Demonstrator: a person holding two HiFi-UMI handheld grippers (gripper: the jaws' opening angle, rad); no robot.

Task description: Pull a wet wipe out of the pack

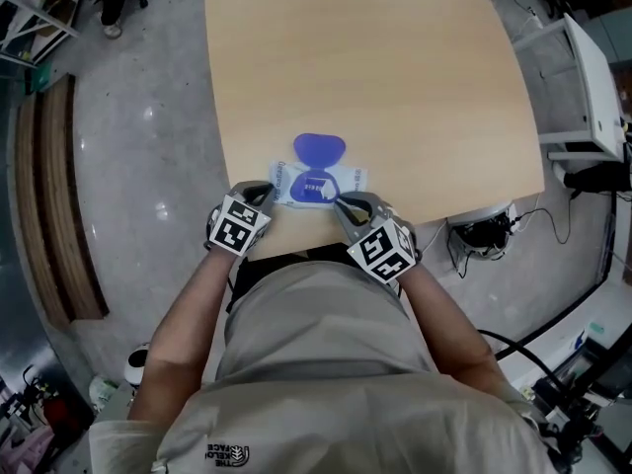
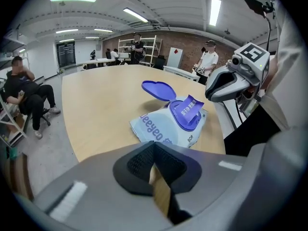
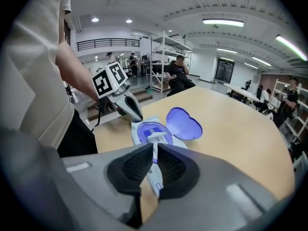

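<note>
The wet wipe pack (image 1: 318,182) lies near the table's front edge, its blue heart-shaped lid (image 1: 319,149) flipped open to the far side. My right gripper (image 1: 343,201) sits at the pack's right front. In the right gripper view it (image 3: 154,150) is shut on a white wipe (image 3: 153,138) that rises from the pack's opening (image 3: 148,130). My left gripper (image 1: 267,194) rests by the pack's left end. In the left gripper view its jaws (image 2: 154,148) are shut with nothing in them, and the pack (image 2: 166,126) lies just ahead with a blue label flap (image 2: 188,109) standing up.
The wooden table (image 1: 365,57) stretches away beyond the pack. A white bench (image 1: 597,77) and floor cables (image 1: 553,225) are to the right. A person sits on a chair (image 2: 21,93) beside the table; others stand by shelves (image 2: 208,57) farther off.
</note>
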